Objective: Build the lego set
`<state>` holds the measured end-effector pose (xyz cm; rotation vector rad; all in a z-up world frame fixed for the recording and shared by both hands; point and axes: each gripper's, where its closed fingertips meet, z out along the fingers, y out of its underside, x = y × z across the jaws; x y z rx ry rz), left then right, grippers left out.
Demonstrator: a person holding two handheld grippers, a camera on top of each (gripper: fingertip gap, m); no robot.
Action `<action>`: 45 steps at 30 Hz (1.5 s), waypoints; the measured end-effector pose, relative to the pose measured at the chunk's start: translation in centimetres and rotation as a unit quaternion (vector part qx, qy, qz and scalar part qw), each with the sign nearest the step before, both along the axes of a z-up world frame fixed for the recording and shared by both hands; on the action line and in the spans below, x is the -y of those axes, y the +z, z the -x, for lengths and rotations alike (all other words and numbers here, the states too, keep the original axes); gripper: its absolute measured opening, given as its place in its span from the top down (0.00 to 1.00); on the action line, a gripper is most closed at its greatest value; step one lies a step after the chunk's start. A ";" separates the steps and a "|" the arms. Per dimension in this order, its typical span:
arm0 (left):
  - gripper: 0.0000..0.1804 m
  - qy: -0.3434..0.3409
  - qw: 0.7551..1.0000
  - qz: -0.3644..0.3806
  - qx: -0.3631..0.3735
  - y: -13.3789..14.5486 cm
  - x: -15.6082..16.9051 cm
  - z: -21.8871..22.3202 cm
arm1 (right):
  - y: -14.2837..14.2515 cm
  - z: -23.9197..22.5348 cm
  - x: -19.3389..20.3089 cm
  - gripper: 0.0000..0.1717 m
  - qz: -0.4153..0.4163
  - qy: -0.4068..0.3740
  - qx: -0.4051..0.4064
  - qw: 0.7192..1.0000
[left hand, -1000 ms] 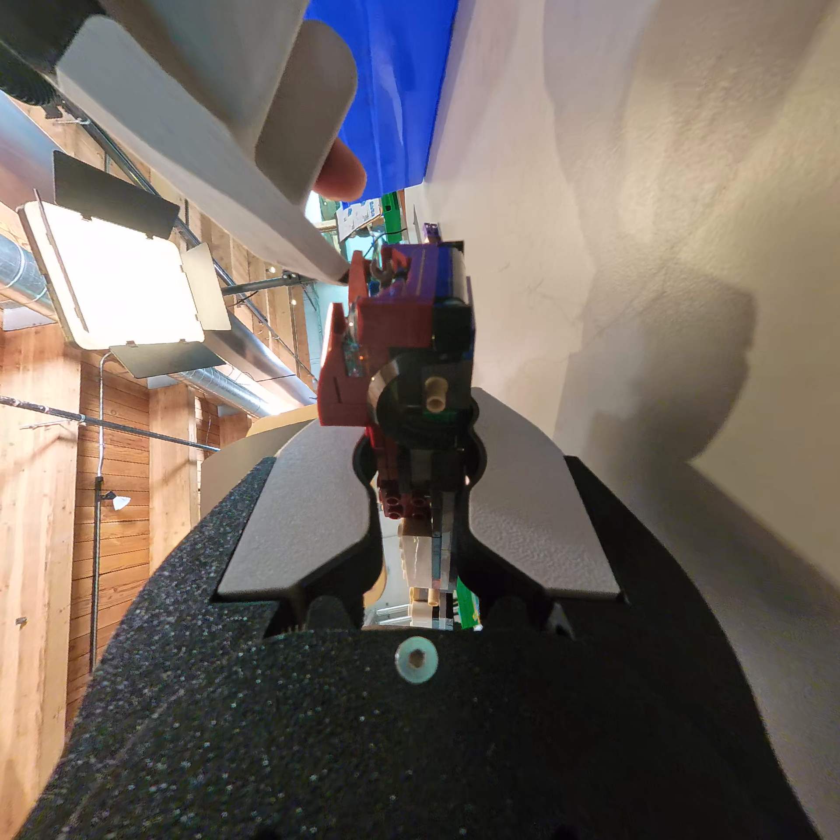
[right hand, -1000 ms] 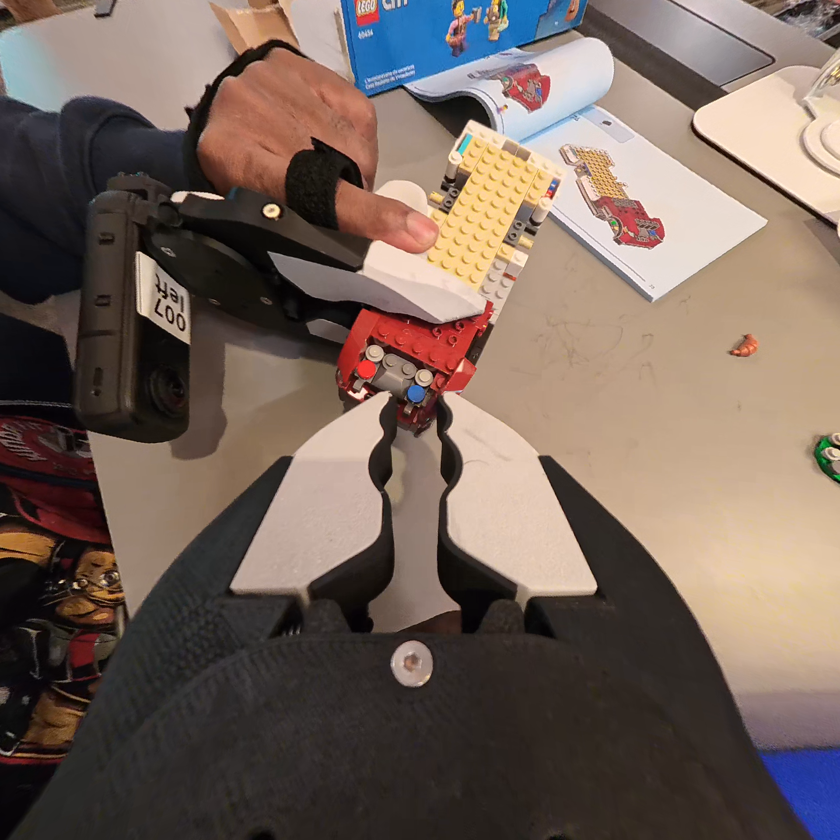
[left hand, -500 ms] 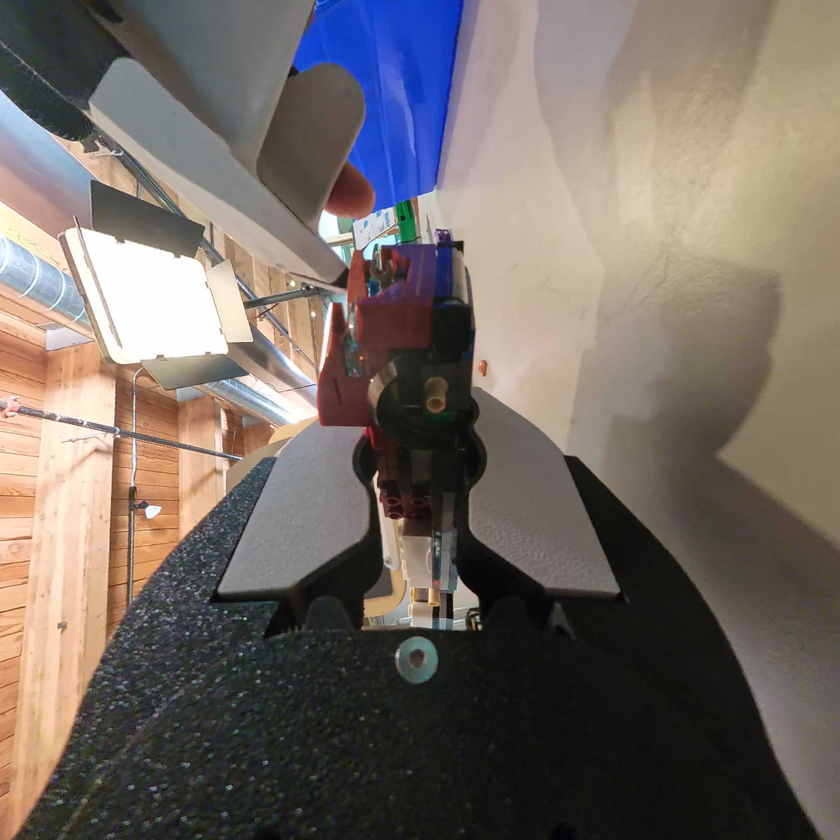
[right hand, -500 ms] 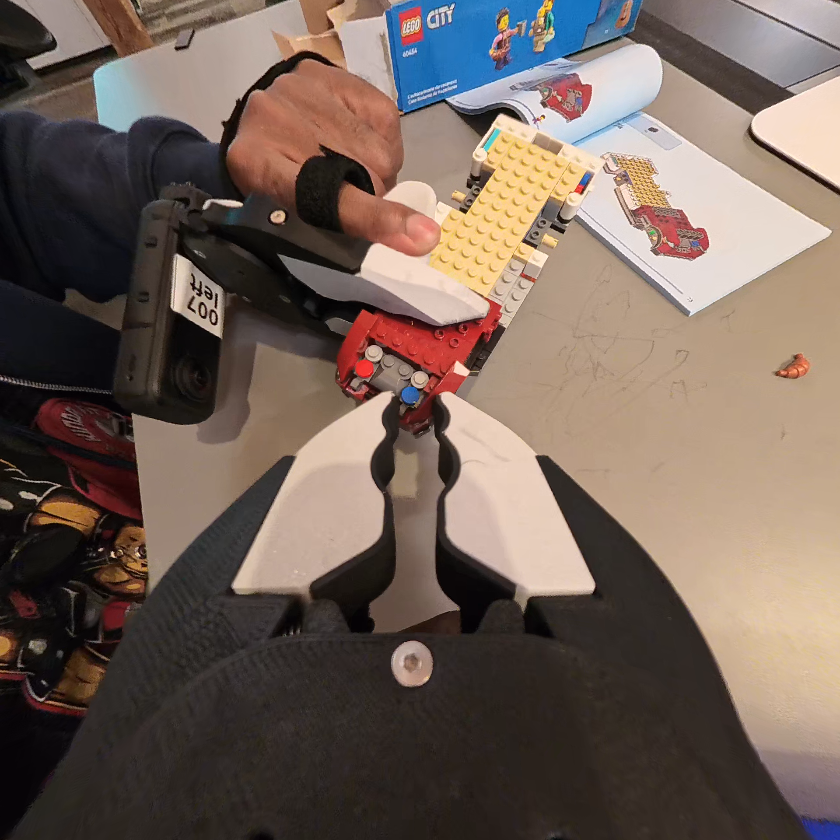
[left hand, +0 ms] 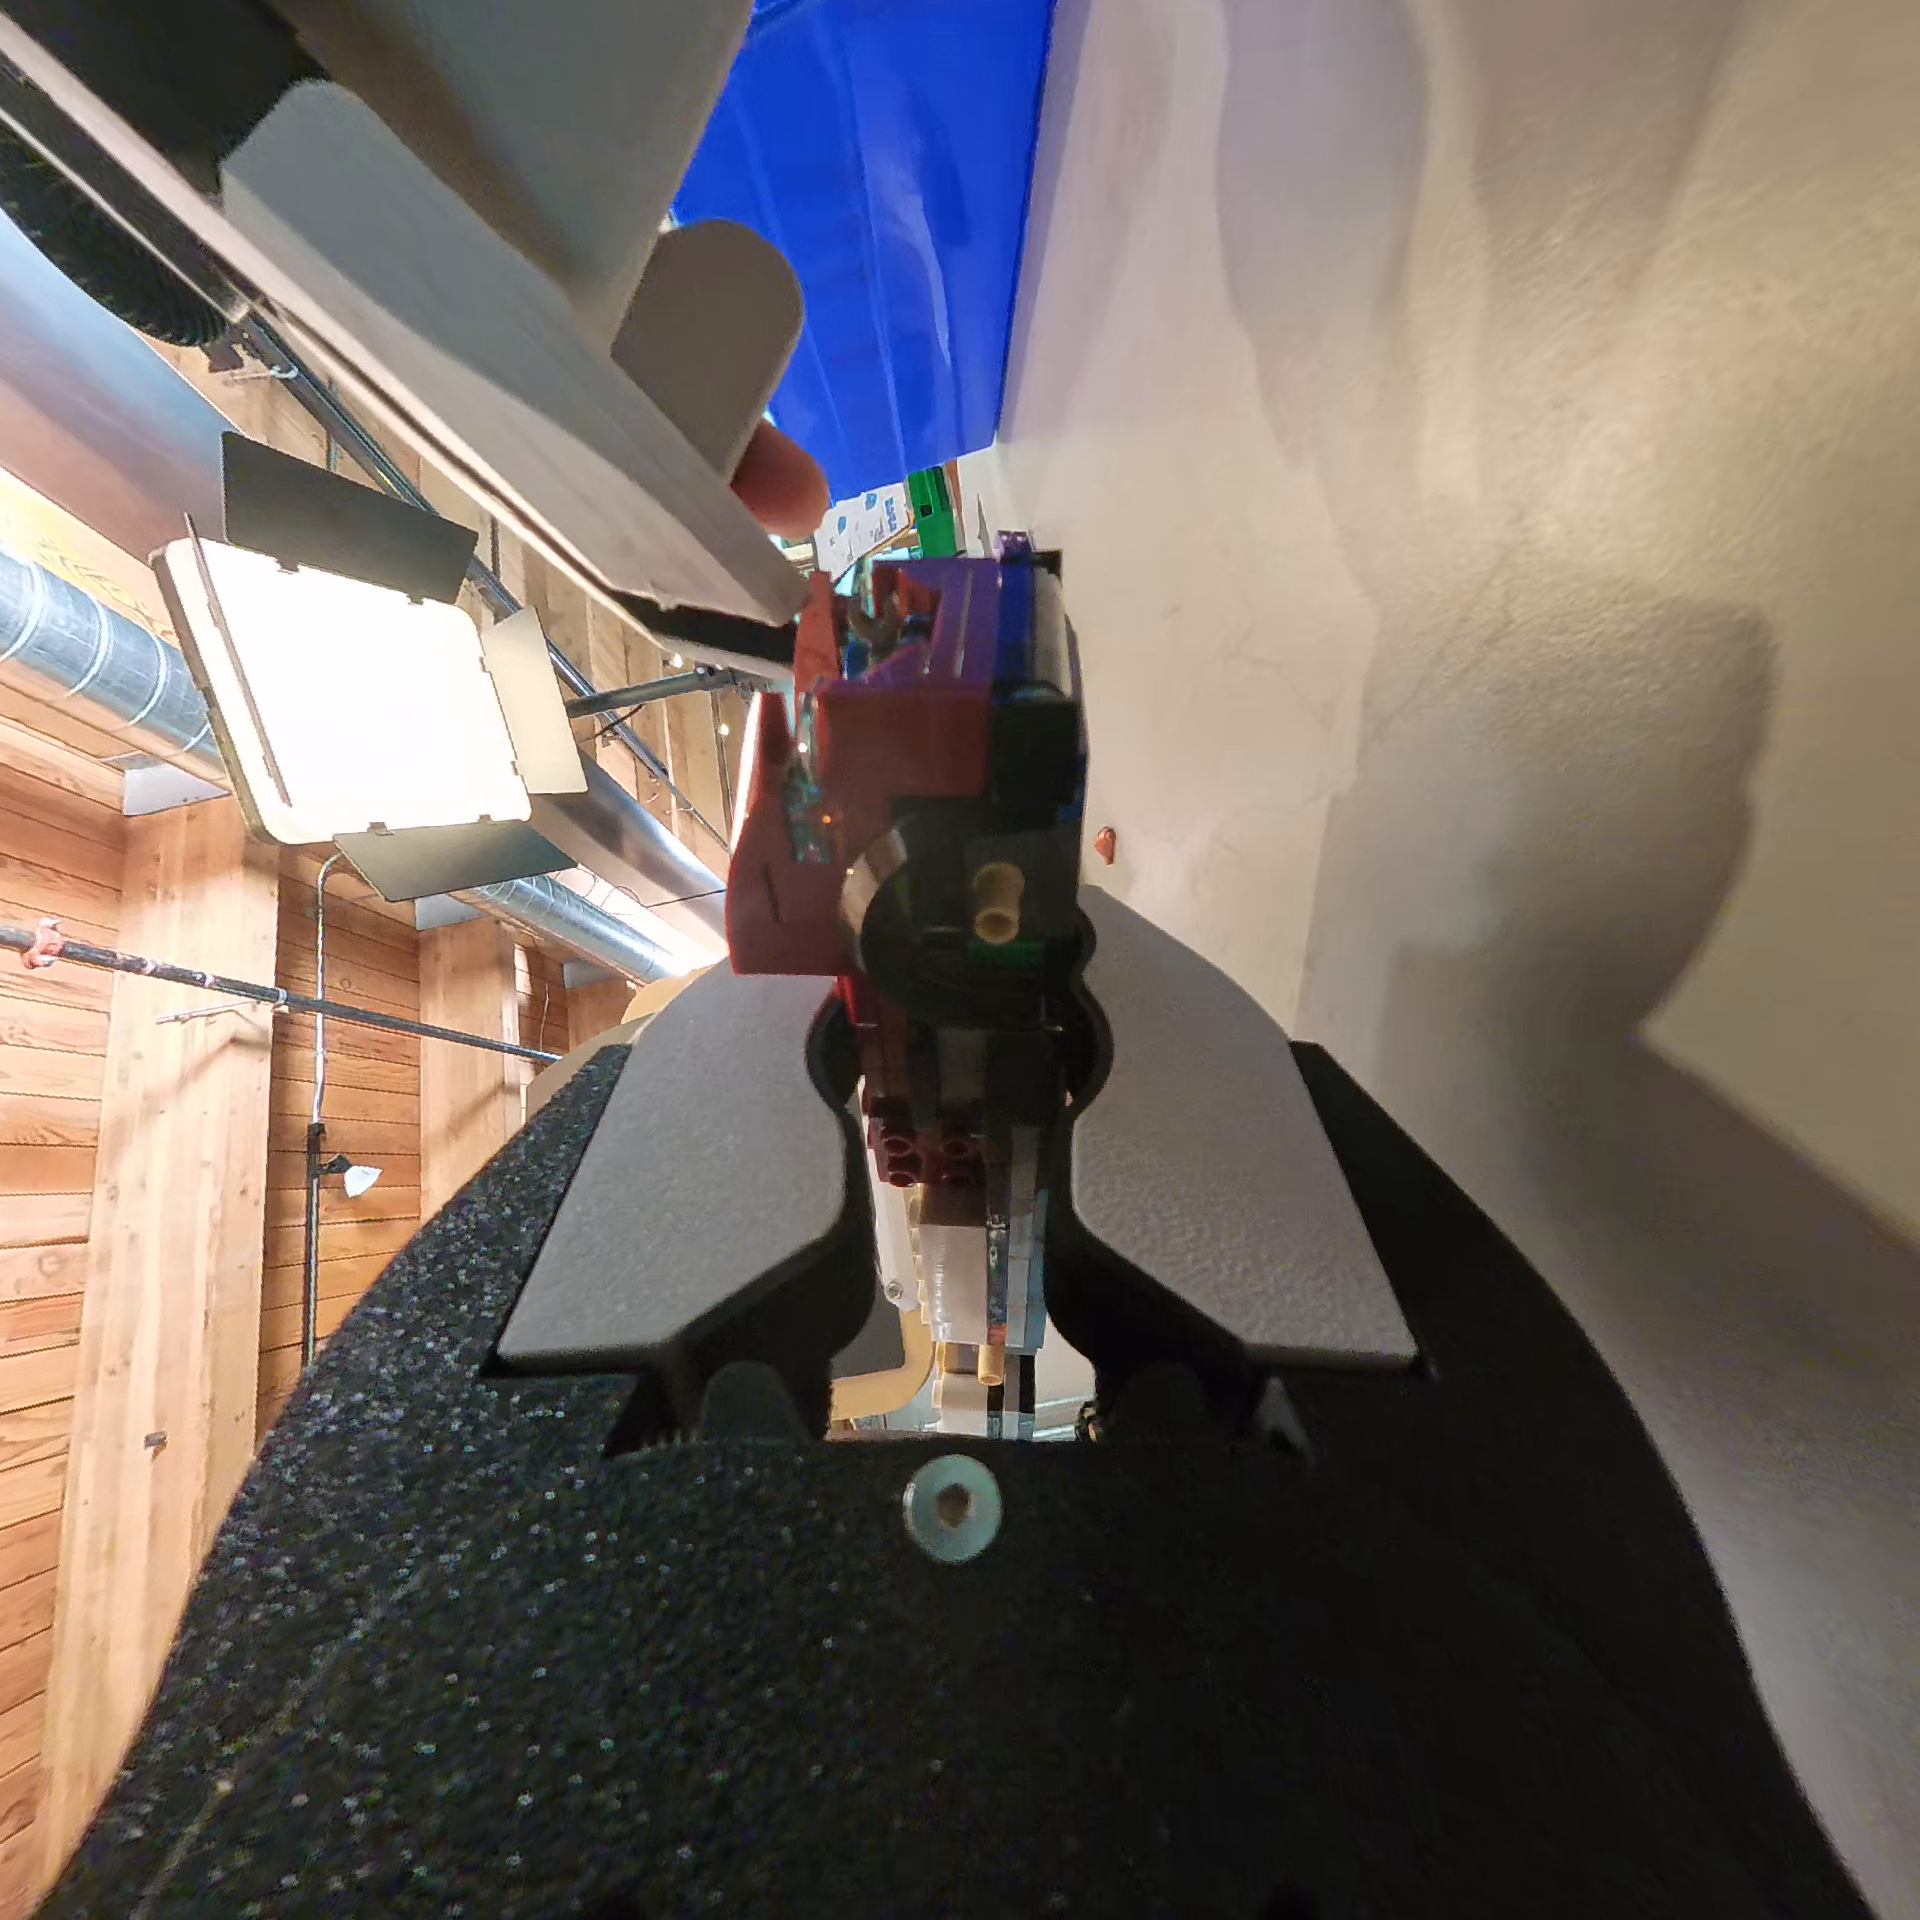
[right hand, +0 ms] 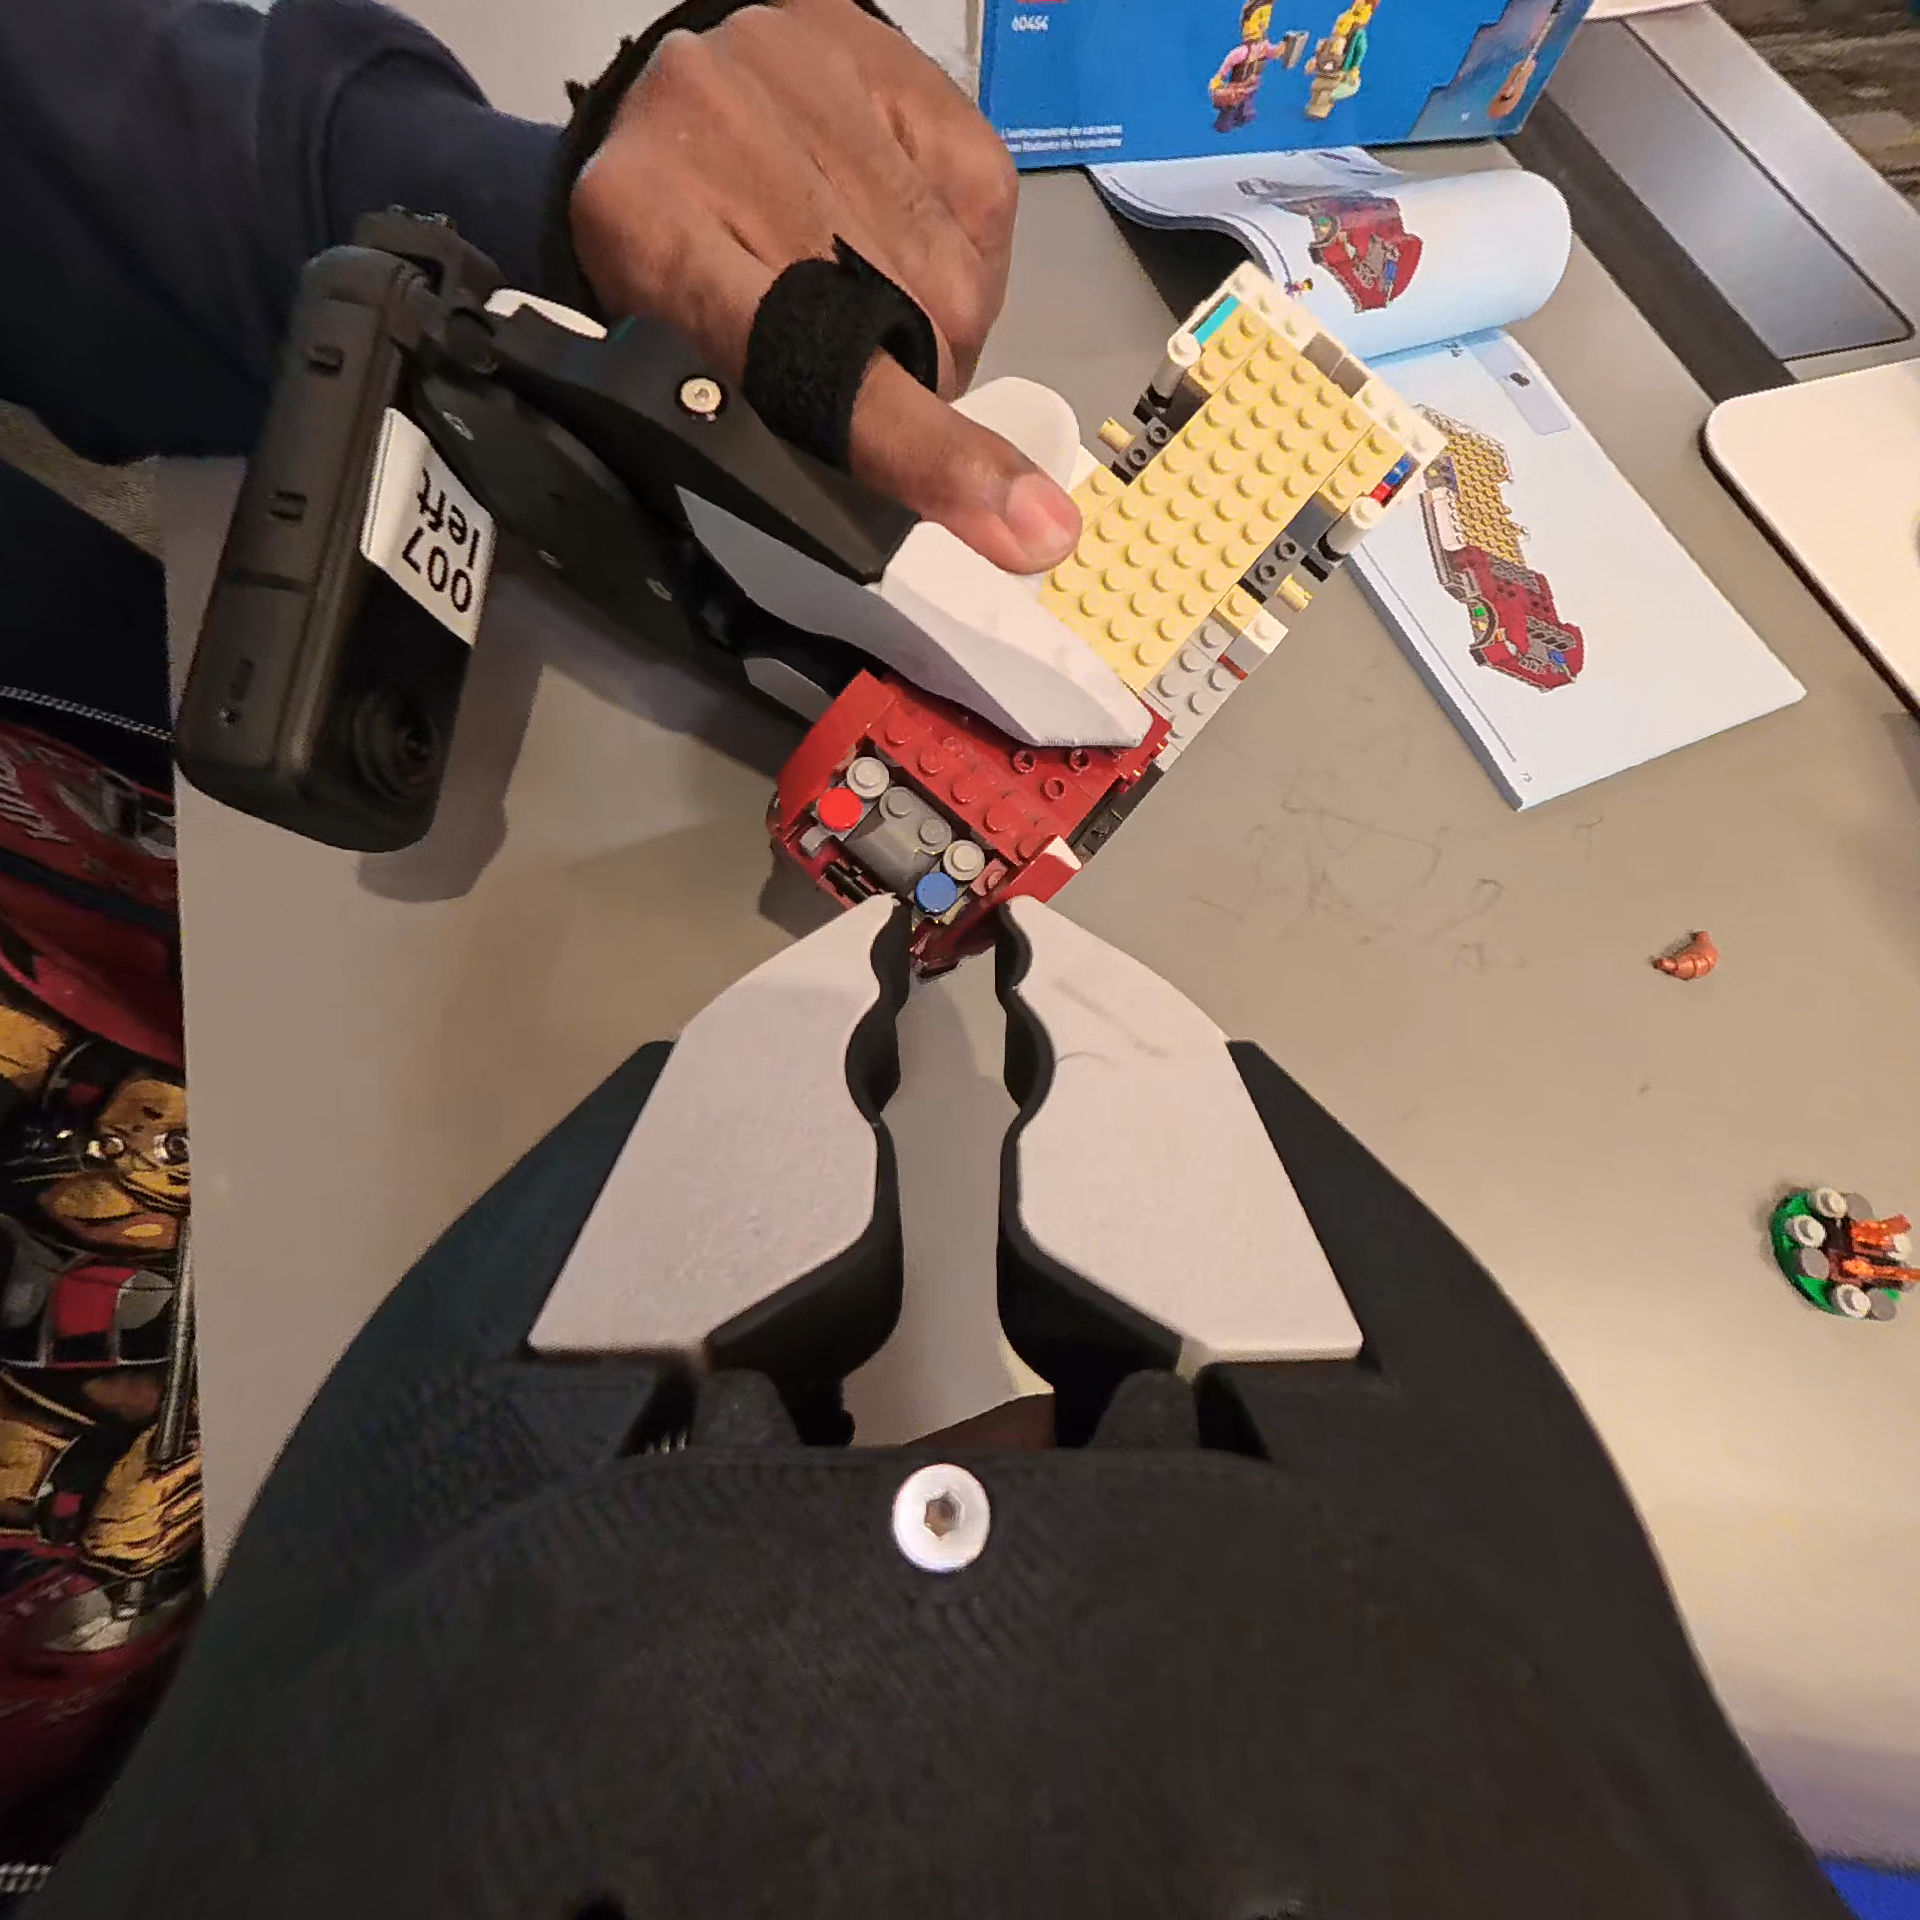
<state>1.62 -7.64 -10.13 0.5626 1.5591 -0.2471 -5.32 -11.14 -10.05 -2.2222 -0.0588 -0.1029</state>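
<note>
Red and tan brick model (left hand: 914,790) fills the gap of the left gripper (left hand: 951,997) in the left wrist view. We note both grey fingers (left hand: 727,1122) closed against the model's flanks, pinching it across its narrow width; the red body and a black wheel arch with a tan axle peg (left hand: 995,902) stick out just beyond the fingertips. Long axis runs straight ahead along the fingers, away from the camera. This view is rolled on its side, so the counter (left hand: 1455,520) stands as a wall to the right of the fingers. The other gripper's grey fingers reach in from the upper left and meet the model's far red end.

Right wrist view. We see the right gripper (right hand: 948,914) with its fingers (right hand: 790,1049) narrowly parted and closed on the lower tip of the model's red end (right hand: 940,821), just below a grey block carrying a red and a blue stud. Contact looks firm on both sides, though the pinched part is small and partly shadowed. From these fingers the model extends ahead and to the right, tan studded plate (right hand: 1216,520) farthest off, and it is held clear of the counter. The left gripper crosses it from the left, a hand (right hand: 790,208) steadying on top.

Well right of the fingers: an open instruction booklet (right hand: 1621,665), a small orange piece (right hand: 1685,954), a green round piece (right hand: 1844,1262); a blue box (right hand: 1247,73) lies far ahead.
</note>
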 end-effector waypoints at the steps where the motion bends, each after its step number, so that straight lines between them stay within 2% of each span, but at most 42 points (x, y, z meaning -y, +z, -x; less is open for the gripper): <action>1: 0.81 0.001 1.000 0.001 0.000 0.0 0.0 0.0 | 0.0 0.0 0.0 0.91 0.002 0.002 0.008 1.000; 11: 0.80 0.001 1.000 0.003 -0.014 -0.5 0.4 0.6 | -0.6 1.3 -1.3 0.93 0.037 0.018 0.075 0.996; 16: 0.80 0.000 0.999 0.030 -0.025 0.2 0.6 1.0 | 0.8 1.5 -1.2 0.89 0.001 0.023 0.080 0.997; 21: 0.80 -0.005 0.996 0.077 -0.038 1.1 0.4 1.4 | 2.8 1.4 -0.5 0.84 -0.054 0.049 0.180 0.981; 26: 0.80 -0.049 0.989 0.138 -0.022 3.0 0.8 2.2 | 4.2 0.8 -0.3 0.79 -0.099 0.068 0.313 0.942; 32: 0.80 -0.088 0.985 0.147 -0.004 3.4 1.1 3.7 | 4.6 1.6 -1.3 0.70 -0.118 0.139 0.485 0.855; 38: 0.80 -0.106 0.981 0.160 0.004 4.0 1.1 4.5 | 4.0 1.9 -2.1 0.64 -0.139 0.186 0.550 0.802; 45: 0.80 -0.125 0.979 0.158 -0.019 3.2 1.5 5.5 | 3.3 2.7 -1.8 0.63 -0.182 0.197 0.553 0.789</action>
